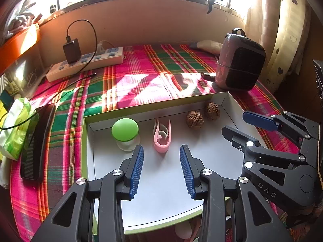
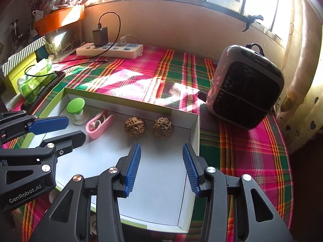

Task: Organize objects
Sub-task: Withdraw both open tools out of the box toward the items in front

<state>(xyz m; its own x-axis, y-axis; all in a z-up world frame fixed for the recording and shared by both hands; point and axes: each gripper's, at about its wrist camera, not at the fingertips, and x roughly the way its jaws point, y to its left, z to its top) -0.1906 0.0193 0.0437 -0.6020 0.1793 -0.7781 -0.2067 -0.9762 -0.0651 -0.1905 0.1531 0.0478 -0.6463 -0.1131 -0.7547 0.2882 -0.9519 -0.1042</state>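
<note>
A shallow white box (image 1: pixel 141 105) (image 2: pixel 153 110) with a green rim lies on the plaid cloth. Along its far wall sit a green mushroom-shaped piece (image 1: pixel 125 130) (image 2: pixel 75 105), a pink clip (image 1: pixel 161 139) (image 2: pixel 99 125) and two walnuts (image 1: pixel 194 119) (image 2: pixel 134 126), (image 1: pixel 212 111) (image 2: pixel 163 127). My left gripper (image 1: pixel 161 149) (image 2: pixel 75 128) hovers open over the box floor just short of the pink clip, with nothing between its pads. My right gripper (image 2: pixel 161 147) (image 1: pixel 235 123) is open too, empty, just short of the walnuts.
A dark heater (image 1: pixel 240 66) (image 2: pixel 246 86) stands beyond the box's right corner. A power strip (image 1: pixel 86 60) (image 2: pixel 110 50) with a charger lies at the back left. A black phone (image 1: pixel 38 141) and a tissue pack (image 1: pixel 16 125) lie left of the box.
</note>
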